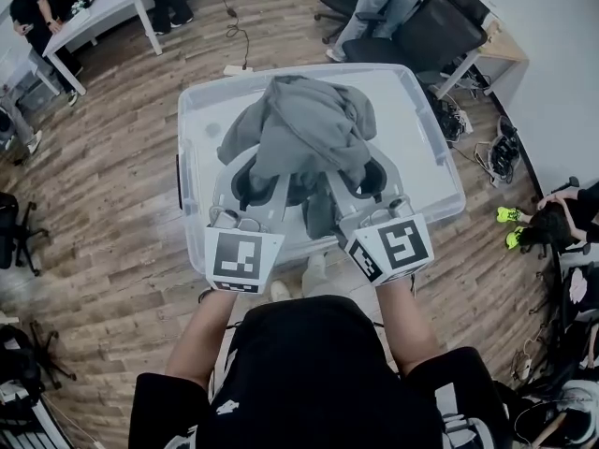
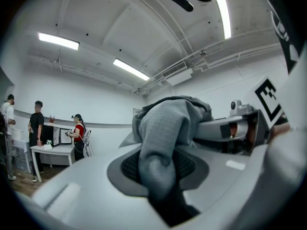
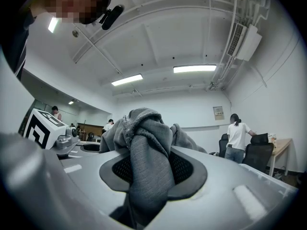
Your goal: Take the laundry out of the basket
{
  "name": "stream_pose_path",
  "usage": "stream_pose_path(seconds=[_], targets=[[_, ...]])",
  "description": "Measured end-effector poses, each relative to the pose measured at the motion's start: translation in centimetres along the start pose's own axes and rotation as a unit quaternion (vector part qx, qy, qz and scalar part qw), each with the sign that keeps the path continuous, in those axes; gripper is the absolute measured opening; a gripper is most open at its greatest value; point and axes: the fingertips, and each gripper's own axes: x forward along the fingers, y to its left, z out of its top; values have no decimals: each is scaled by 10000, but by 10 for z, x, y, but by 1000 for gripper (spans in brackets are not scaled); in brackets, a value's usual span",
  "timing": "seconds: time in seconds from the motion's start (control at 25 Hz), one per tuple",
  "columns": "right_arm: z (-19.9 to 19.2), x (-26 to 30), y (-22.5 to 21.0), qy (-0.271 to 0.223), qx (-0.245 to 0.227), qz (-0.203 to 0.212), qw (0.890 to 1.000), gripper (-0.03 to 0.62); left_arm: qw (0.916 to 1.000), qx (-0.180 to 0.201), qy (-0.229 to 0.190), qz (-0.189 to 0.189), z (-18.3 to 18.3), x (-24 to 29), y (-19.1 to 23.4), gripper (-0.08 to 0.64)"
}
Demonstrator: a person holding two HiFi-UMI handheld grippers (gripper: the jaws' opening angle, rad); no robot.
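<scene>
Over the clear basket (image 1: 190,110), left gripper (image 1: 251,181) and right gripper (image 1: 367,181) clench grey garment (image 1: 304,129); chairs (image 1: 440,31) beyond.

Counts: grey garment (image 1: 304,124), one; clear basket (image 1: 198,148), one; left hand-held gripper (image 1: 253,183) plus right hand-held gripper (image 1: 367,178), two.

wood floor (image 1: 103,204), black office chair (image 1: 438,32), white desk (image 1: 105,6)

Tips of left hand-held gripper (image 1: 251,187) and right hand-held gripper (image 1: 361,181) under garment (image 1: 304,129), basket (image 1: 432,143) floor beneath probably hidden
</scene>
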Motion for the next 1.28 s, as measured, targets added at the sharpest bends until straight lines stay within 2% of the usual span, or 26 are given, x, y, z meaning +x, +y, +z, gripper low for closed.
stream_pose_path(seconds=[0.44,0.64,1.28], targets=[[7,-7,6,-38,-30,-181,9998,144,9997,-114,-134,-170,6,-6,-2,107],[5,-22,7,-82,-24,-245,9997,144,9996,-35,-177,-212,6,-13,-15,107],[19,-70,1,-249,-64,-17,9997,144,9996,112,-251,-13,21,-33,-60,107]])
